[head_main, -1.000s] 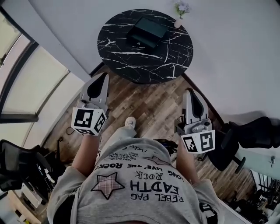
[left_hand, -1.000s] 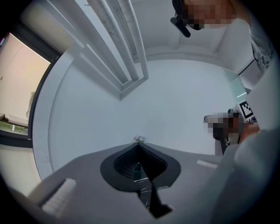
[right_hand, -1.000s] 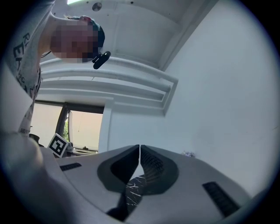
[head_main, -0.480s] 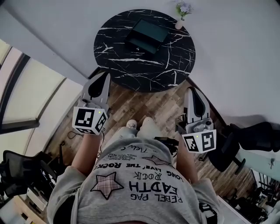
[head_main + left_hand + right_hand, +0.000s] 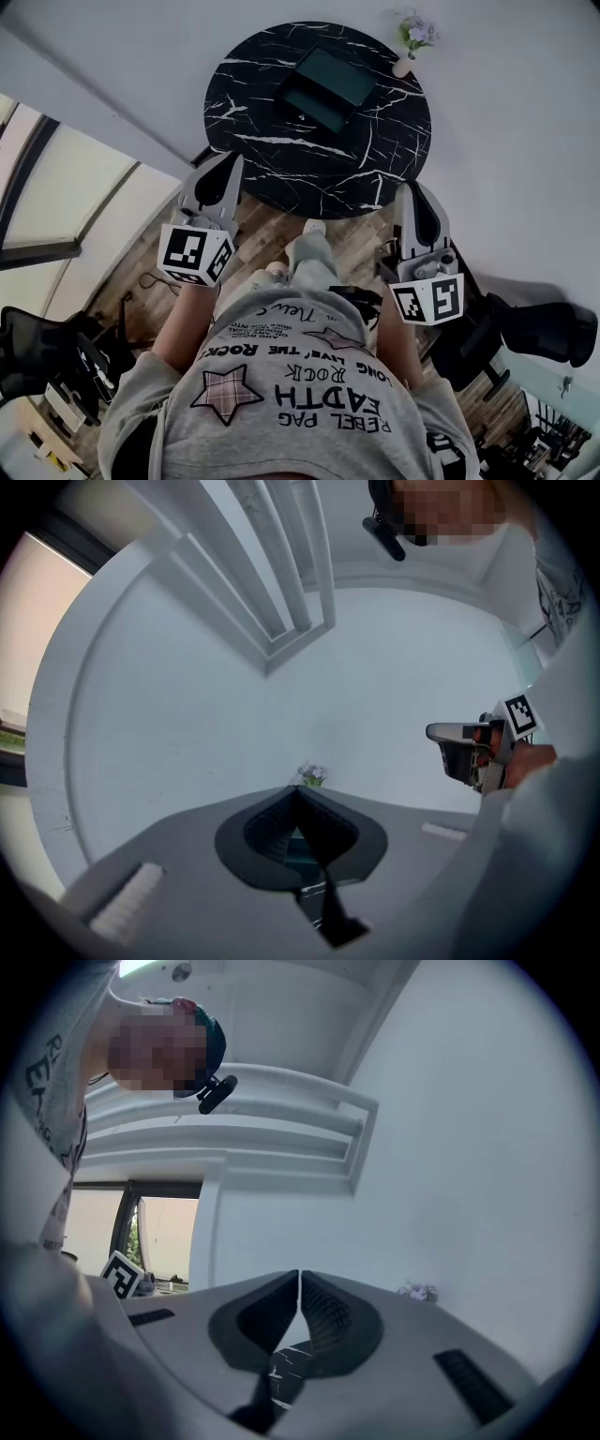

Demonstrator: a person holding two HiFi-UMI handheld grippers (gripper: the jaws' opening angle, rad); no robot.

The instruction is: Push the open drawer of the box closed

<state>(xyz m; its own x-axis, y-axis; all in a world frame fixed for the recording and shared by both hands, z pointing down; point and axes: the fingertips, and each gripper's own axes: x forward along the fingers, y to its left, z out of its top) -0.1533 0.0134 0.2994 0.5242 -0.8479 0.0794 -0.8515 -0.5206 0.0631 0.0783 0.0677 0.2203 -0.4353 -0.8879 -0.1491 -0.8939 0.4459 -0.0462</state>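
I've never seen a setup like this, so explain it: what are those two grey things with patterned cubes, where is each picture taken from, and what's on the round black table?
No robot here: a person holds a tool in each hand, a left gripper and a right gripper, each with two pinching jaws. The patterned cubes are part of them. One picture comes from a camera on the person's head, looking steeply down. The other two come from cameras riding on each gripper, looking along its jaws; both pairs are closed, with nothing between them. Ahead stands a round black table. On it lie a dark green box and, by the wall, a small vase of flowers. Neither gripper touches the box, and its drawer is too small to judge.
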